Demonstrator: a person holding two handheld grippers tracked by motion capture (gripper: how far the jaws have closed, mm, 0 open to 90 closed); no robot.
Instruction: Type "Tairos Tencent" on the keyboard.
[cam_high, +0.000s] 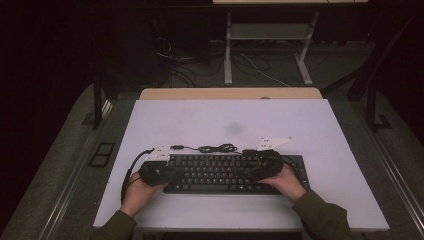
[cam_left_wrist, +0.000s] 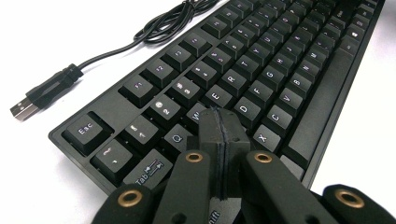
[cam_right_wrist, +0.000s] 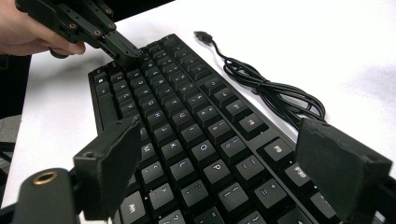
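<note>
Black keyboard (cam_high: 227, 172) lies flat on the white table (cam_high: 210, 120), long side parallel to the near edge, in the near half of the surface. Left hand-held gripper (cam_left_wrist: 219, 128): jaws pressed together with nothing between them, tip down over the letter keys at the keyboard's left end, around W, A and S; whether the tip actually touches a keycap cannot be told. In the right gripper view the same tip sits over the far left corner of the key field, with the left hand (cam_right_wrist: 28, 32) behind it. Right hand-held gripper (cam_right_wrist: 217, 172): jaws wide apart, hovering over the keyboard's right end, one pad on each side of the key rows near P and the bracket keys, not touching them. The keyboard's cable (cam_high: 212, 148) lies loosely bundled on the table just beyond the back edge, USB plug (cam_left_wrist: 23, 108) free and pointing left, clear of the keyboard's corner. Open table surface stretches beyond the cable to the far edge and to both sides; a narrower bare strip runs between the keyboard's front edge and the near table edge, where both forearms enter.
</note>
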